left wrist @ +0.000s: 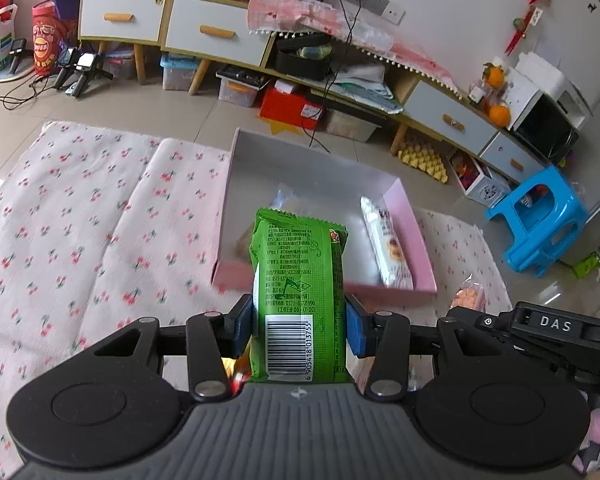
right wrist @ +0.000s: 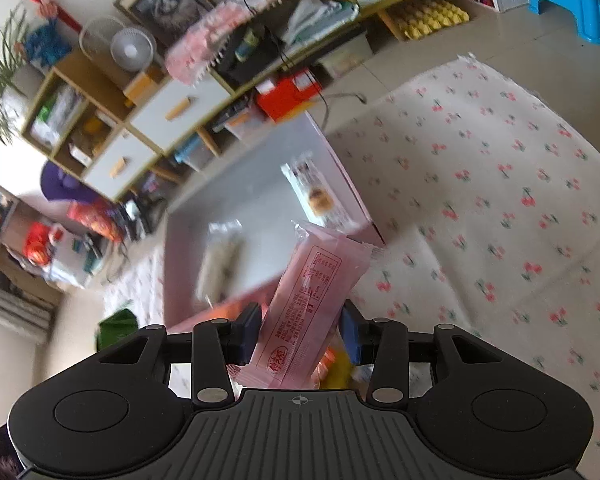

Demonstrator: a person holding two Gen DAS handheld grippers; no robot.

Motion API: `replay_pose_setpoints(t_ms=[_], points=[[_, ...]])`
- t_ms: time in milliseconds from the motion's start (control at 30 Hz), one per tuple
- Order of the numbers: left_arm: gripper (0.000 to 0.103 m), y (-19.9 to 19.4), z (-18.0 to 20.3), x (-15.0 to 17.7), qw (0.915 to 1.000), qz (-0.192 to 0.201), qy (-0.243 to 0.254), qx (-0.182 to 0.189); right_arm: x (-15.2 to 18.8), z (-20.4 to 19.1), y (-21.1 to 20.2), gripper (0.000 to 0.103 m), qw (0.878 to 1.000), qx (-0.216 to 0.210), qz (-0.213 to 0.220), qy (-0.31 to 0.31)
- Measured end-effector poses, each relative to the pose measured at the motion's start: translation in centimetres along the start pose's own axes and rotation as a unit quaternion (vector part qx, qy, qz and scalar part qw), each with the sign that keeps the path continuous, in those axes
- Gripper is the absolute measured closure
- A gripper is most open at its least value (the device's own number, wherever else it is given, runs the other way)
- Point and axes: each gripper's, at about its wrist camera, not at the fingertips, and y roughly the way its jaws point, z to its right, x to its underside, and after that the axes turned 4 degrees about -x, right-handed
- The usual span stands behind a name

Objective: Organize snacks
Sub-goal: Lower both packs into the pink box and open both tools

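My left gripper (left wrist: 299,326) is shut on a green snack packet (left wrist: 298,280), barcode side up, held above the near edge of a shallow pink box (left wrist: 410,216). A white cookie packet (left wrist: 386,246) lies along the box's right wall, and another packet (left wrist: 282,198) shows behind the green one. My right gripper (right wrist: 298,338) is shut on a pink snack packet (right wrist: 312,304), near the pink box (right wrist: 352,178). The box holds the white cookie packet (right wrist: 318,196) and a blurred clear packet (right wrist: 218,256). The right gripper's body (left wrist: 548,332) shows at the left view's right edge.
The box sits on a cherry-print cloth (left wrist: 80,220) on the floor. A loose orange snack packet (left wrist: 468,296) lies right of the box. A low cabinet with drawers (left wrist: 204,24) and storage bins runs along the wall. A blue stool (left wrist: 540,224) stands at the right.
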Motion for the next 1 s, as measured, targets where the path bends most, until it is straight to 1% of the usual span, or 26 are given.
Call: replay_pose_setpoints(t_ms=[67, 167, 367, 433, 467, 500, 567, 600, 667, 733, 900, 1000], points=[[0.06, 0.6, 0.2, -0.9, 1.0, 0.004, -0.001, 0.003, -0.7, -0.3, 0.5, 0.063, 1.0, -0.012, 0.013, -0.001], [0.06, 1.7, 0.3, -2.1, 0.9999, 0.011, -0.004, 0.011, -1.4, -0.6, 1.3, 0.063, 0.999, -0.016, 0.033, -0.008], [0.06, 4.0, 0.9, -3.6, 0.9987, 0.02, 0.009, 0.046, -2.4, -0.8, 3.4, 0.063, 0.999, -0.013, 0.046, -0.025], [0.06, 4.8, 0.9, -3.8, 0.9982, 0.019, 0.01, 0.056, -3.1, -0.9, 4.0, 0.064, 0.998, -0.011, 0.053, -0.041], [0.06, 5.3, 0.8, -3.8, 0.9977, 0.018, 0.01, 0.064, -3.6, -1.0, 4.4, 0.067, 0.997, -0.009, 0.057, -0.052], [0.06, 5.6, 0.8, -3.9, 0.9973, 0.017, 0.01, 0.071, -3.9, -1.1, 4.6, 0.067, 0.996, -0.009, 0.059, -0.06], [0.06, 6.6, 0.8, -3.9, 0.9961, 0.007, 0.01, 0.087, -4.5, -1.1, 5.1, 0.067, 0.995, -0.016, 0.064, -0.073], [0.06, 7.2, 0.8, -4.0, 0.9956, 0.001, 0.011, 0.093, -4.7, -1.2, 5.4, 0.069, 0.995, -0.021, 0.063, -0.079], [0.06, 7.9, 1.0, -3.9, 0.9954, -0.008, 0.016, 0.094, -4.9, -1.1, 6.2, 0.069, 0.994, -0.024, 0.057, -0.089], [0.06, 8.7, 1.2, -3.8, 0.9957, -0.017, 0.023, 0.088, -4.9, -1.0, 6.9, 0.069, 0.994, -0.018, 0.051, -0.095], [0.06, 9.8, 0.6, -3.5, 0.9953, -0.04, 0.018, 0.086, -4.8, -0.2, 8.3, 0.069, 0.996, -0.014, 0.033, -0.087], [0.061, 10.2, 0.7, -3.4, 0.9964, -0.049, 0.032, 0.061, -4.6, 0.0, 8.8, 0.069, 0.996, -0.01, 0.026, -0.085]])
